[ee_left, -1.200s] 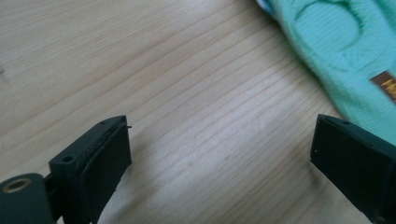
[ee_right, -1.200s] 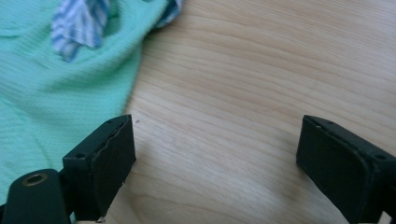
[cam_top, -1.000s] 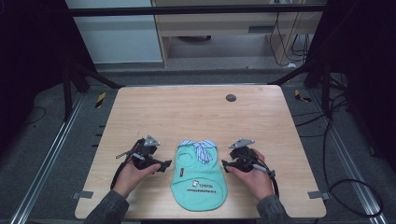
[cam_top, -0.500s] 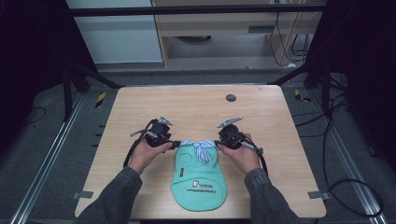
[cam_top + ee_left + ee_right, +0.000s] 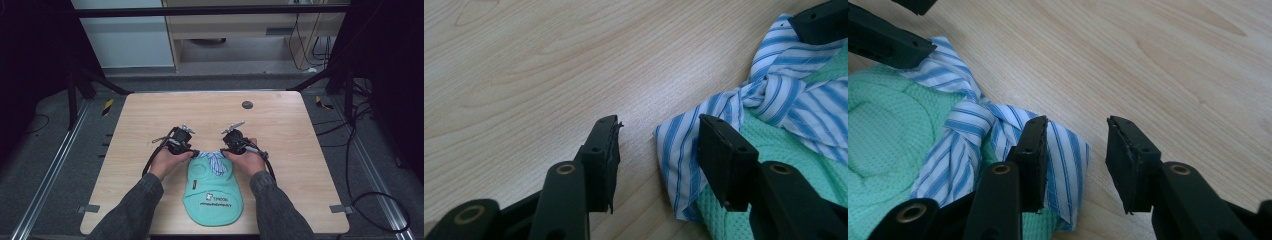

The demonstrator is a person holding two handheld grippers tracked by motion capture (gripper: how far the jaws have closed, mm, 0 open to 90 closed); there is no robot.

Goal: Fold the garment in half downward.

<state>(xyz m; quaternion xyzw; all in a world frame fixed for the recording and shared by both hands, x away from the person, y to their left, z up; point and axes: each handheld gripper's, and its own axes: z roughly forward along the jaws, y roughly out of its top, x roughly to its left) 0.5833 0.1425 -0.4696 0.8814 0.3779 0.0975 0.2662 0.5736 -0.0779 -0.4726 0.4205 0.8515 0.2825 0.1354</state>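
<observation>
Two claws flank a green bib's [image 5: 212, 187] striped tie ends: left claw [image 5: 658, 145] and right claw [image 5: 1075, 150] both open, straddling the ends.

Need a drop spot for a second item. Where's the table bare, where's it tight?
Bare: the far half of the table, save a small dark disc; also strips left and right of the forearms. Crowded: near-centre, where the left claw and right claw flank the green bib and its striped ties.
</observation>
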